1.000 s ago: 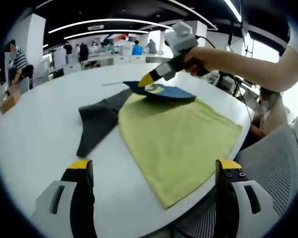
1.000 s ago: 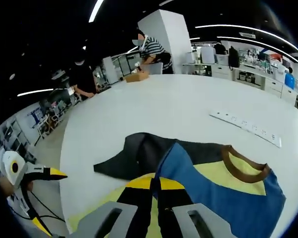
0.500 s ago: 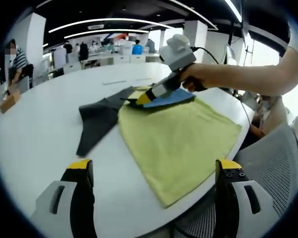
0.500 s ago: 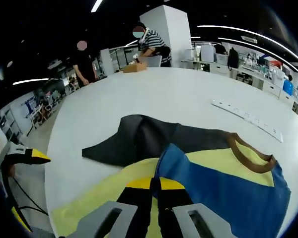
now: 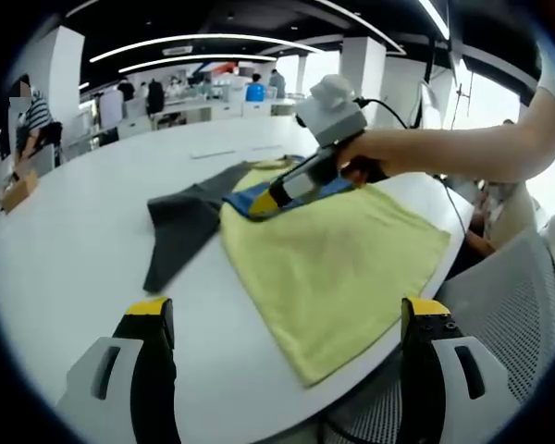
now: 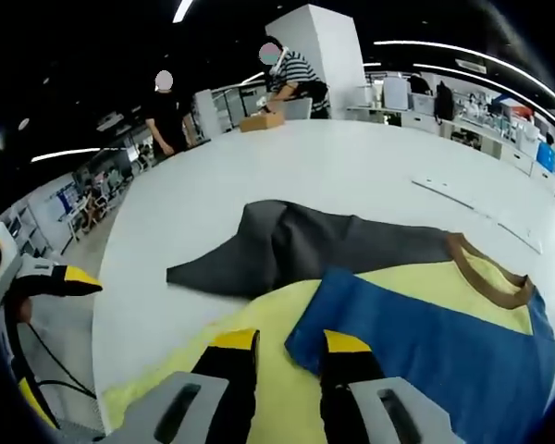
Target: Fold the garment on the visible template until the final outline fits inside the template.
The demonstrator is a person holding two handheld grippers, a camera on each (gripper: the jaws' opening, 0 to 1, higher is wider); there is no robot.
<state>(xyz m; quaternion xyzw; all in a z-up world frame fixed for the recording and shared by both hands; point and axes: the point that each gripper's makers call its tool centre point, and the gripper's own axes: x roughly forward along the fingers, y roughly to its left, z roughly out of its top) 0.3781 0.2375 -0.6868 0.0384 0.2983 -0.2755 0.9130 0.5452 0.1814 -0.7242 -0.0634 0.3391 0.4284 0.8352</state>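
Yellow-green cloth of the garment (image 5: 338,254) lies spread on the white table (image 5: 65,250), with a blue folded-over part (image 6: 444,333) near the brown collar (image 6: 486,273) and a dark grey sleeve (image 5: 180,222) stretched out beside it. The right gripper (image 6: 291,344) has its jaws parted, just touching the blue part's edge without gripping it. The left gripper (image 5: 287,314) hovers above the table's near edge, jaws wide apart, holding nothing.
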